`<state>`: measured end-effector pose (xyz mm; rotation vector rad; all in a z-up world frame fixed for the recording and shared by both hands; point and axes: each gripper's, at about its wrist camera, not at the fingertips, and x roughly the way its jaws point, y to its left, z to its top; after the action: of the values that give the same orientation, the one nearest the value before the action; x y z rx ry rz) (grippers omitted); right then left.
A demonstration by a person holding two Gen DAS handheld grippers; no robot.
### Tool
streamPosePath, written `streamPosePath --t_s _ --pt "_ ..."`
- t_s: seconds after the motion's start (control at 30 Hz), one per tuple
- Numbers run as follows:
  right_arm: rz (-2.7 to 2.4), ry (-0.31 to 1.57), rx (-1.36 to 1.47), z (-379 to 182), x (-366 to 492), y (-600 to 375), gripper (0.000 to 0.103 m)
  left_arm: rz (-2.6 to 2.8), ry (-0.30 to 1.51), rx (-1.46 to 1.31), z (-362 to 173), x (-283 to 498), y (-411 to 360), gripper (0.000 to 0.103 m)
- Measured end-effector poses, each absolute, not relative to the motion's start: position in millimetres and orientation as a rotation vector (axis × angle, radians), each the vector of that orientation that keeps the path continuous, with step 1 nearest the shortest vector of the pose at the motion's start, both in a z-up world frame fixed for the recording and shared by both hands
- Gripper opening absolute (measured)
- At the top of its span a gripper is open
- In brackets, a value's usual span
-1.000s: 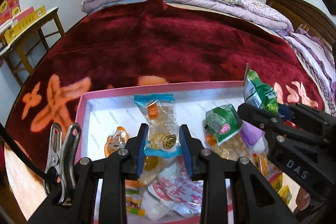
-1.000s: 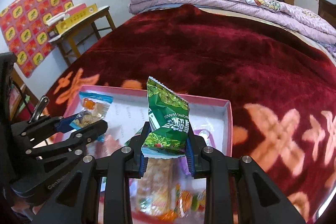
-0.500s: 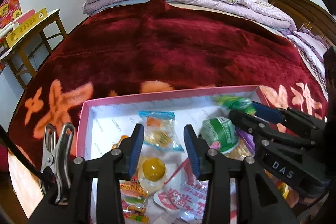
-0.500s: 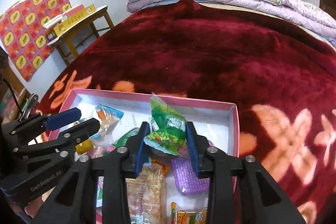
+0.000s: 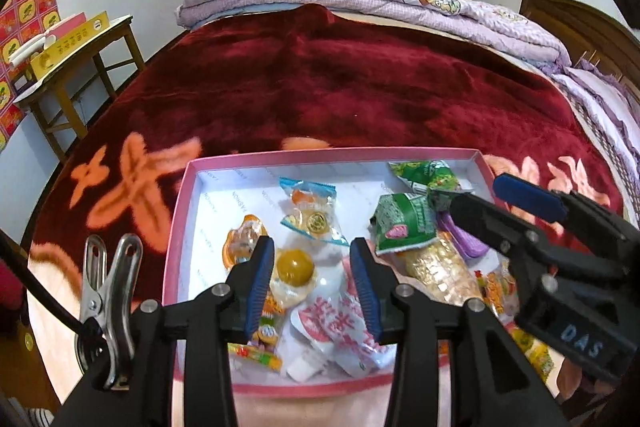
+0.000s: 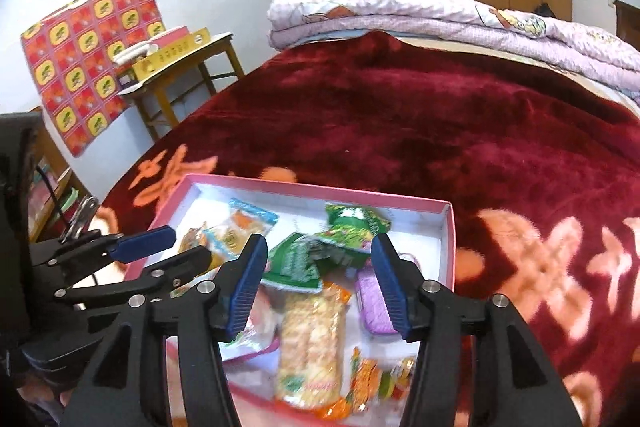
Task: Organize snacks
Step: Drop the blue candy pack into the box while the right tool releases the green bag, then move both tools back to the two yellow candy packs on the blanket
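Metal clip plain only beside left claw

Both grippers — fingers apart, empty

Both grippers, left gripper and right gripper, are black with silver screws and ribbed blue pads.

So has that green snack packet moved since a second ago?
Yes. The green packet has dropped from the right gripper, whose jaws have just been opening, and lies near the pink box's far wall.
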<state>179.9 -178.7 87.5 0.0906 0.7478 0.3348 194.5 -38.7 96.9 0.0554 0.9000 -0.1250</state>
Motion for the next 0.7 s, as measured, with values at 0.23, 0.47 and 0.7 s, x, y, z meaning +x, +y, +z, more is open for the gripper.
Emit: streamPosePath --t_s 0.23,0.47,0.7 --pt "0.359 0.741 0.089 94 154 -182 0.055 -0.138 0.904 0.001 101 172 -35 0.041" --pt "0.370 0.760 0.065 89 131 -186 0.055 -0.126 0.914 0.026 100 150 -39 0.041" --pt "0.390 0.768 0.045 84 106 -191 0.055 -0.136 0.929 0.007 101 128 -38 0.041"
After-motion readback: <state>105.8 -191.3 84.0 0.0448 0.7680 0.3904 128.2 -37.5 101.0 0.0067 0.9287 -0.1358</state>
